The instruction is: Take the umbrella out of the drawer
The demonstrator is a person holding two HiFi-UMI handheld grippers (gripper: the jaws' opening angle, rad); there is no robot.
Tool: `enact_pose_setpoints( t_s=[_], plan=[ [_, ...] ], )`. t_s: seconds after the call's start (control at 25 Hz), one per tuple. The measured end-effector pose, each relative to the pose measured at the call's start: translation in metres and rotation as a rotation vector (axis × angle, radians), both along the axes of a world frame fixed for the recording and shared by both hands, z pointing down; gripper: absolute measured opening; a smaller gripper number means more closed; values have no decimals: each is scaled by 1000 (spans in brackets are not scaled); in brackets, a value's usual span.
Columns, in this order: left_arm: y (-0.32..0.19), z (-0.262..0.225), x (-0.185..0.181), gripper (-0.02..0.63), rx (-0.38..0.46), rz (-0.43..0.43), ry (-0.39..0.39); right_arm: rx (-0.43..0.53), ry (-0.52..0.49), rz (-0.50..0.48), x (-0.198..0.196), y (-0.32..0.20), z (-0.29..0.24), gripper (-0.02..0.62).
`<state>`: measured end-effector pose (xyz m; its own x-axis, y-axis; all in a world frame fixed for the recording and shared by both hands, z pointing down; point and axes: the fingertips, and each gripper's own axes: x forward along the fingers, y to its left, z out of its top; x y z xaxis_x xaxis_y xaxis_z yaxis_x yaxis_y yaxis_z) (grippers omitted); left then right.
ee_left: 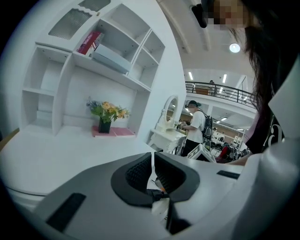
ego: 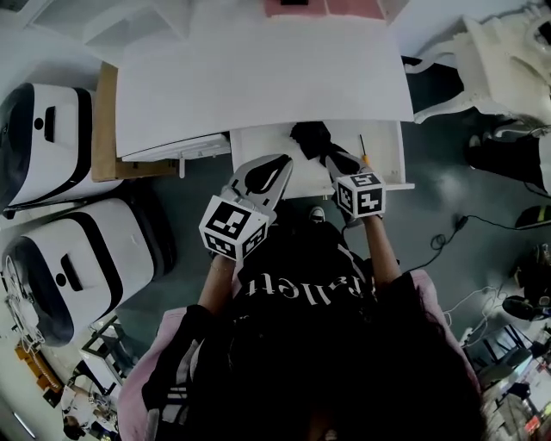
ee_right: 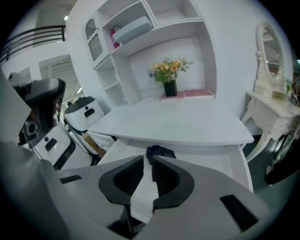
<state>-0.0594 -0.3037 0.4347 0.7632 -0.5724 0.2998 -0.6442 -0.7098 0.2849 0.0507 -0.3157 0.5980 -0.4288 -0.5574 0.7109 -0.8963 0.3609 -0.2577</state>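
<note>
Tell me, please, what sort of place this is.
Probably a big indoor hall set up like a bedroom or study, perhaps a showroom or lab: a white desk with shelves, a dressing table with mirror, and a railed upper gallery.

Matt white drawer (ego: 389,148), black cloth umbrella (ego: 311,138)

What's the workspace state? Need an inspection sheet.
Surface: white desk, pink mat at the back.
Job's things: drawer open; black umbrella lies inside.
Clutter: thin orange-tipped stick in the drawer, right of the umbrella.
Grippers: left gripper shut, empty, over the drawer; right gripper shut, empty, at the umbrella, contact unclear.
Cables: black cables on the floor, right.
Surroundings: white-and-black units left; white dressing table right.
</note>
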Motion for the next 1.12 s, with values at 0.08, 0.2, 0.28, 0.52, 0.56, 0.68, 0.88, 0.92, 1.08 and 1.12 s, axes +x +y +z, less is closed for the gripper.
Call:
enact_pose_setpoints(
  t_s=[0.08,0.2,0.28,0.52,0.56,0.68,0.88,0.92,1.08,1.12],
  plan=[
    [-6,4,-1,28,-8,16,-2,-17,43,-41,0,-9,19,72],
    [-16,11,-3,28,-17,32,-5,-76,75,-98,-1,-20,52,127],
    [-23,15,-3,28,-22,40,-7,-119,107,-150,0,-24,74,197],
    [-42,27,-4,28,-35,38,-14,-195,231,-270,6,-38,128,237],
    [-45,28,-7,28,-38,33,-14,-205,255,-283,5,-41,136,245],
    [-49,33,-14,28,-49,18,-18,-243,344,-322,6,-48,157,259],
    [-50,43,-21,28,-71,5,-39,-267,474,-463,2,-54,180,268],
    [-50,46,-24,28,-76,0,-43,-264,505,-480,3,-55,185,272],
    [-50,53,-39,28,-97,-33,-44,-276,566,-503,3,-56,202,278],
    [-50,54,-41,28,-102,-40,-45,-286,566,-501,2,-56,206,278]
  ],
)
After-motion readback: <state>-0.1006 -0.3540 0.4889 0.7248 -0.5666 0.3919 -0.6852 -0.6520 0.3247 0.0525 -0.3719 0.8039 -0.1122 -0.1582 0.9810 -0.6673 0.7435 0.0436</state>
